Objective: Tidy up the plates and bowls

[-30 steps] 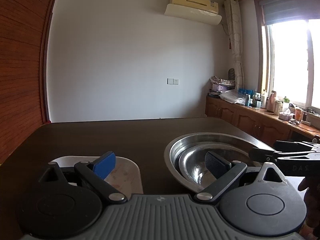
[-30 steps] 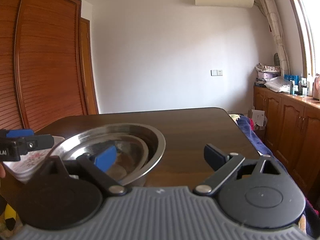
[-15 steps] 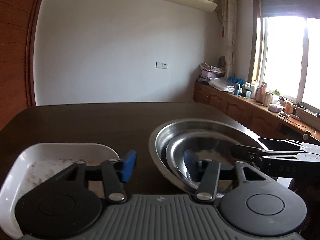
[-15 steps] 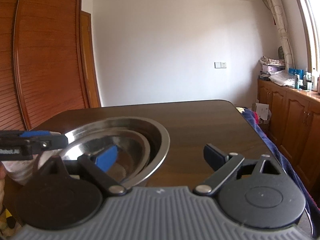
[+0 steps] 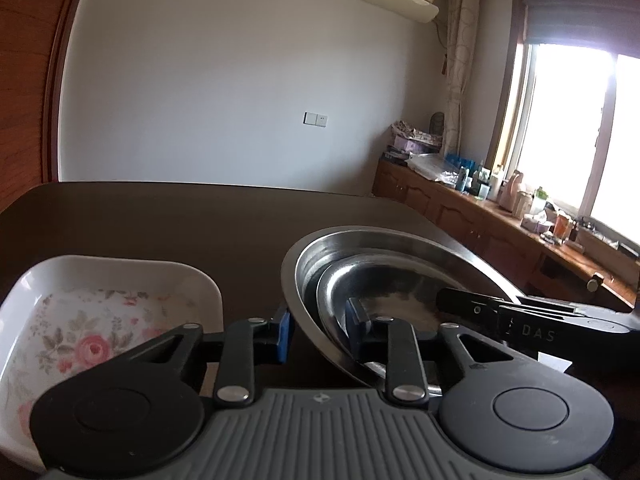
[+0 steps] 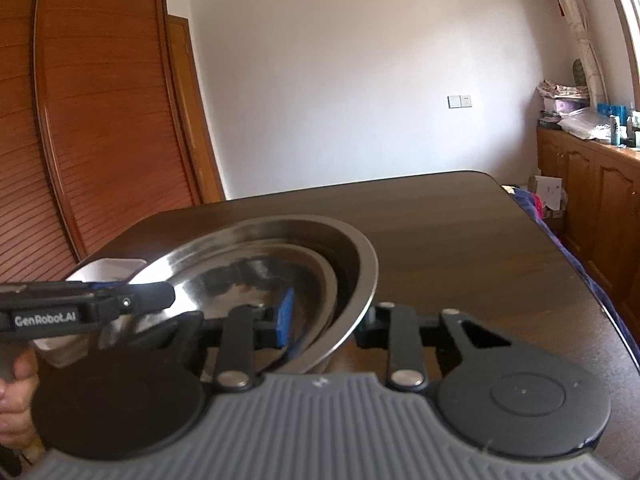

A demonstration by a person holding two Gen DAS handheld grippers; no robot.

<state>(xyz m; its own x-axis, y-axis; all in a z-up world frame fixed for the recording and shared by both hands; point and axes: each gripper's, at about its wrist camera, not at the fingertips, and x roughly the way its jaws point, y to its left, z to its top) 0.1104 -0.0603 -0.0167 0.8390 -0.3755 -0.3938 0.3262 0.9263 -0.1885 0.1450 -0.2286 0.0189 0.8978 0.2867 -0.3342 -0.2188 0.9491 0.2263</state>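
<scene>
A large steel bowl [image 5: 304, 256] with a smaller steel bowl [image 5: 384, 276] nested inside sits on the dark table. My left gripper [image 5: 318, 334] is shut on the near left rim of the nested bowls. My right gripper [image 6: 328, 320] is shut on their right rim [image 6: 366, 280]; the bowls look tilted in the right wrist view. A white square dish with a floral print [image 5: 92, 316] lies left of the bowls, and its corner shows in the right wrist view [image 6: 106, 268].
The dark wooden table [image 5: 180, 220] stretches back toward a white wall. A wooden cabinet counter with bottles [image 5: 500, 208] runs along the right under a window. Wooden slatted doors [image 6: 80, 120] stand at the left.
Both grippers have closed from open onto opposite rims of the nested steel bowls. The bowls now look tilted and nearer to both cameras.
</scene>
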